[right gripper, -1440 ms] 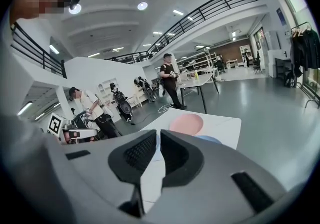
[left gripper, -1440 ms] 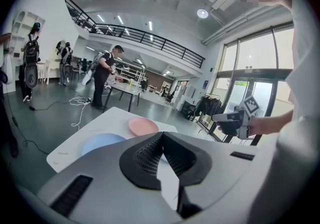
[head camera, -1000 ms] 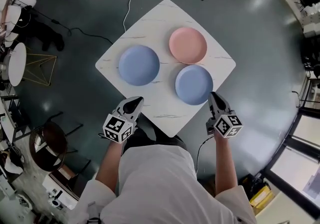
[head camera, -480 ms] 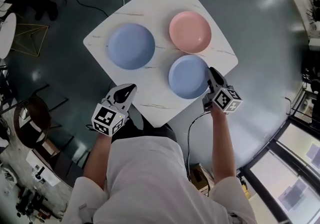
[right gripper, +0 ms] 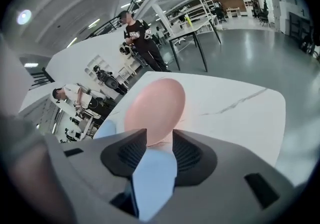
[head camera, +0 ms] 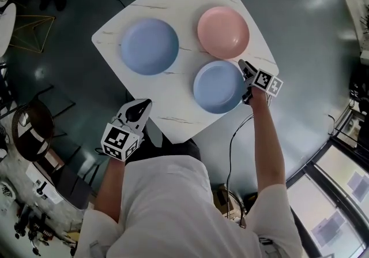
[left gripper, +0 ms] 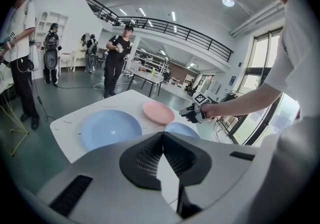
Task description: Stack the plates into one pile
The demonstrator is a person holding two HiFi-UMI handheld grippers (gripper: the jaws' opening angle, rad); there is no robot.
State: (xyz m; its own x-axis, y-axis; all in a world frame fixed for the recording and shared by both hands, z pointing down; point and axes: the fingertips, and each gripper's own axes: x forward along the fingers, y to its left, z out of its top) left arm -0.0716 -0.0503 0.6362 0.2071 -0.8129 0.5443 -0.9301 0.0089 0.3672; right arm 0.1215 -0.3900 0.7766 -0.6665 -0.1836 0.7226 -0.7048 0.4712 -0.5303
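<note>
Head view: square white table (head camera: 173, 98), marbled and glossy, rounded corners, with three smooth, round, shallow plates lying apart. Far left, large blue plate (head camera: 149, 46); far right, pink plate (head camera: 223, 32); nearest, smaller blue plate (head camera: 218, 86). Now right gripper (head camera: 244, 67) down at that smaller plate's right rim, up from the table's near edge a second ago. Jaws just opened wide, blue rim between, unpinched. And left gripper (head camera: 143, 105) low by the near edge, pressed shut, empty.
</note>
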